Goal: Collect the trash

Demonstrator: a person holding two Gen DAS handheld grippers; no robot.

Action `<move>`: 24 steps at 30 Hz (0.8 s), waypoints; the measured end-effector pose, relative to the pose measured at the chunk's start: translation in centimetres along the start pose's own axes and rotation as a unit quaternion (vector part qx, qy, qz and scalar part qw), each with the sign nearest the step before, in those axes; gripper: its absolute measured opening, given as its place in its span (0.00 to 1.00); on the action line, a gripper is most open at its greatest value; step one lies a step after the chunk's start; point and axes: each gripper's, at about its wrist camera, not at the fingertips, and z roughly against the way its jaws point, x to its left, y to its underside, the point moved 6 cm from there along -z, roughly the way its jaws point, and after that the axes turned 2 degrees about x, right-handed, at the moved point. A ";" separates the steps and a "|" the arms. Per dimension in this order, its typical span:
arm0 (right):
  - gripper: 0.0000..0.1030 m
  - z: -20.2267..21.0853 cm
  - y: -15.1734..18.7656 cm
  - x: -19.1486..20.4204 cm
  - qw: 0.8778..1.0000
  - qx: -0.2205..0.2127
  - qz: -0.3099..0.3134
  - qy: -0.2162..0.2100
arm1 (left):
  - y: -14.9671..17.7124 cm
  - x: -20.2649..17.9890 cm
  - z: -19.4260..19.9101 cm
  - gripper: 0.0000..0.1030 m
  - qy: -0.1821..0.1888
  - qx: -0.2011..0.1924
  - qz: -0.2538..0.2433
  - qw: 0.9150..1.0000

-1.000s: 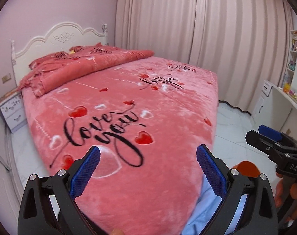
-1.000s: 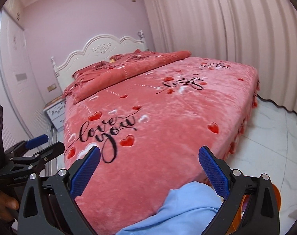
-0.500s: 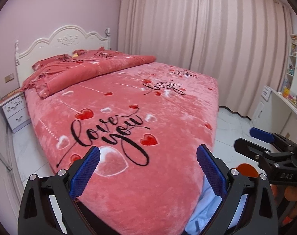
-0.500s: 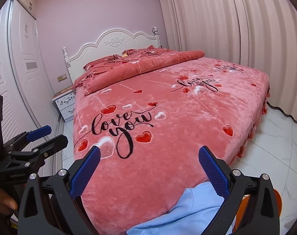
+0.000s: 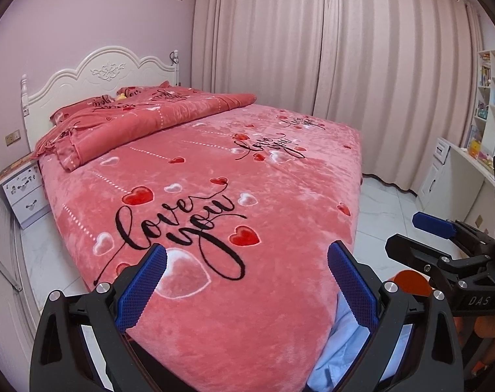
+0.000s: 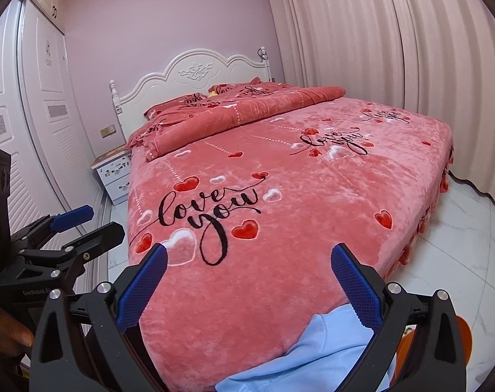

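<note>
Left wrist view is showing the left gripper [image 5: 246, 281] hovering with its blue-padded fingers [image 5: 142, 289] spread wide apart and nothing between them, aimed along the length of a bed [image 5: 280, 189] covered by a pink "love you" blanket [image 5: 188, 219]. No piece of trash is visible in either view, so where it lies, which way it points and how its long axis runs cannot be told. Ahead of the tongs, a folded red quilt [image 5: 143, 121] is lying across the far end of the bed, just in front of a white headboard [image 5: 100, 72]. To the far left of the tongs a white nightstand [image 5: 22, 192] is standing beside the bed; to the right, pale curtains [image 5: 361, 65] are hanging and white shelves [image 5: 492, 91] are lining the wall. Light blue fabric [image 5: 348, 326] is showing under the right finger, and an orange round object [image 5: 410, 282] is peeking out beyond it.

Right wrist view is showing the right gripper [image 6: 247, 277] likewise gaping and empty, pointing at the same blanket, with a white wardrobe [image 6: 35, 104] off to its left. Each gripper is appearing sideways in the other's view, jaws parted.
</note>
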 end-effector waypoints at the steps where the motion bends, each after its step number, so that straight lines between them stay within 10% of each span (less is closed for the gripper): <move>1: 0.95 0.0 0.0 0.0 1.000 0.000 -0.001 -0.001 | 0.0 -0.1 0.0 0.94 0.000 0.001 0.000 1.000; 24: 0.95 -0.3 0.0 -0.1 1.000 0.002 -0.006 -0.004 | -0.6 0.0 -0.6 0.94 -0.010 0.005 -0.005 1.000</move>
